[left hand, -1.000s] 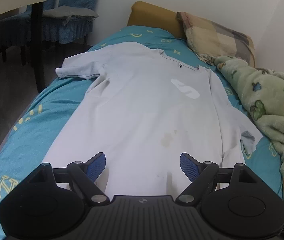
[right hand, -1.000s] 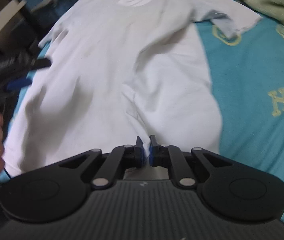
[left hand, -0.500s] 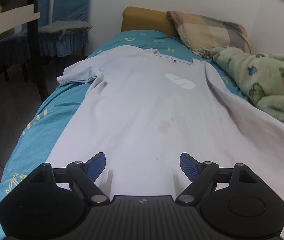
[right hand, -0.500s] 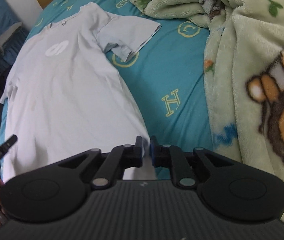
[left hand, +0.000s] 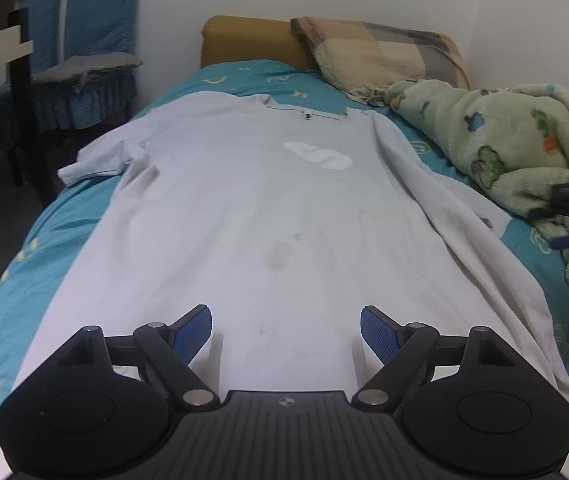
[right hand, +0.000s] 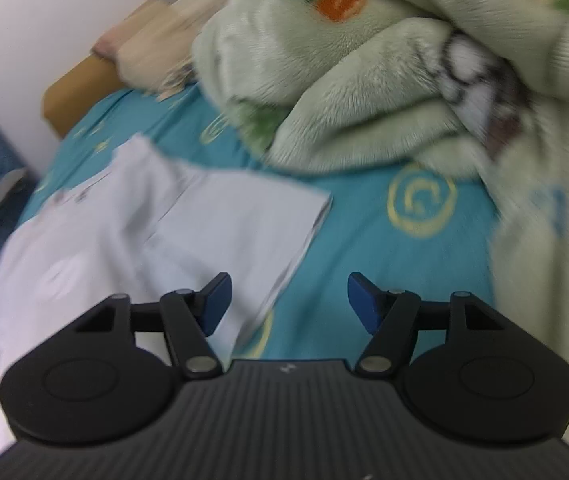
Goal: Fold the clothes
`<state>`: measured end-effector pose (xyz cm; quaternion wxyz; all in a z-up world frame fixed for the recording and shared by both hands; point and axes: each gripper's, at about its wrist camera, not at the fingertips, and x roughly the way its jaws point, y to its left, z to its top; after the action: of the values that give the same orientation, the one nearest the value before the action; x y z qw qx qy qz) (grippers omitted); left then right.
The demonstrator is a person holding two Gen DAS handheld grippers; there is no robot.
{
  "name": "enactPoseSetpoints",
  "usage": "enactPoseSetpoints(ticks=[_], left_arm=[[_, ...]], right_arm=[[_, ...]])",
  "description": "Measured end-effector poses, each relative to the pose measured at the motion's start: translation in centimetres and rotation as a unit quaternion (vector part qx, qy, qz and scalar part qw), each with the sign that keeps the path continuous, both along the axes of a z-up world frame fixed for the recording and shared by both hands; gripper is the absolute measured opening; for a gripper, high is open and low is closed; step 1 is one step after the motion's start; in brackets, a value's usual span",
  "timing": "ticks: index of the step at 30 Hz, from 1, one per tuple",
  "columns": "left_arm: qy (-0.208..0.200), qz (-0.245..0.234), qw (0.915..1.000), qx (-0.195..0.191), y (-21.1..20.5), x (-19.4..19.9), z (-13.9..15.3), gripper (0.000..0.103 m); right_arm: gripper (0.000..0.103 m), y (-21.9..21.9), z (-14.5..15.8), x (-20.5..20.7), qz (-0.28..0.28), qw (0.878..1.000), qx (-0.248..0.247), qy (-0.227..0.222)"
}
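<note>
Lying face up along a bed (left hand: pixel 64 216) with a teal sheet, a pale T-shirt (left hand: pixel 252 208) sits spread nearly flat, its collar toward the headboard and its hem nearest the left camera. One sleeve (left hand: pixel 96 160) reaches out toward the bed's open edge; the other sleeve (right hand: pixel 244 224) rests flat on the sheet beside a heaped green blanket (right hand: pixel 384 92). Along that blanket side, the shirt's long edge shows a loose ridge of cloth rather than a clean line.

Left tongs (left hand: pixel 286 330) hover above the hem, spread wide and gripping nothing. Right tongs (right hand: pixel 288 300) are likewise spread wide and empty, poised over the sleeve's outer edge and the bare sheet next to it; that view is blurred, so whether a finger touches the cloth cannot be told.

Judging by the layout, the folding has barely begun: the garment appears laid out and smoothed, yet no sleeve is turned in, no side is brought to the middle and the hem is not yet lifted toward the collar. Every fold seems to remain.

A plaid pillow (left hand: pixel 380 56) leans at the head of the bed, and blue-covered chairs (left hand: pixel 84 52) stand against the wall beyond.
</note>
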<state>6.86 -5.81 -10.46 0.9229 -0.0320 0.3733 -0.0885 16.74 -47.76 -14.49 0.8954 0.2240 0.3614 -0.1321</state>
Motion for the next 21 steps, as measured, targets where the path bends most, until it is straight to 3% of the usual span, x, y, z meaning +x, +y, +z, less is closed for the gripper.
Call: enactPoseSetpoints(ticks=[4,7,8,9,11,14,21], left_arm=[[-0.005,-0.024,0.9997,-0.003,-0.7,1.1,-1.3,0.083],[-0.014,-0.033,0.9994,-0.001,-1.3,2.3,-2.5,0.082],[-0.02,-0.03,0.9993,-0.007,-1.3,2.6,-2.8,0.081],[-0.026,-0.026,0.9992,-0.014,-1.3,3.0,-3.0,0.08],[-0.037,-0.027,0.9985,-0.031,-1.1,3.6,-3.3,0.08],[-0.04,-0.021,0.9981,-0.041,-0.9,4.1,-3.6,0.08],[-0.036,-0.026,0.9985,-0.03,-0.9,4.1,-3.8,0.08]], right_arm=[[0.067,-1.8,-4.3,4.9,-0.029,1.0,-0.002,-0.009],[0.062,-0.9,-5.1,7.2,-0.009,0.997,-0.071,-0.042],[0.039,0.0,-5.3,7.6,0.014,0.994,-0.101,-0.043],[0.009,0.8,-5.4,8.1,0.038,0.99,-0.131,-0.044],[0.009,1.9,-5.6,8.2,0.063,0.986,-0.149,-0.049],[0.008,2.7,-3.8,8.1,0.063,0.977,-0.19,-0.071],[0.007,-0.3,7.8,10.0,0.0,0.94,-0.311,-0.139]])
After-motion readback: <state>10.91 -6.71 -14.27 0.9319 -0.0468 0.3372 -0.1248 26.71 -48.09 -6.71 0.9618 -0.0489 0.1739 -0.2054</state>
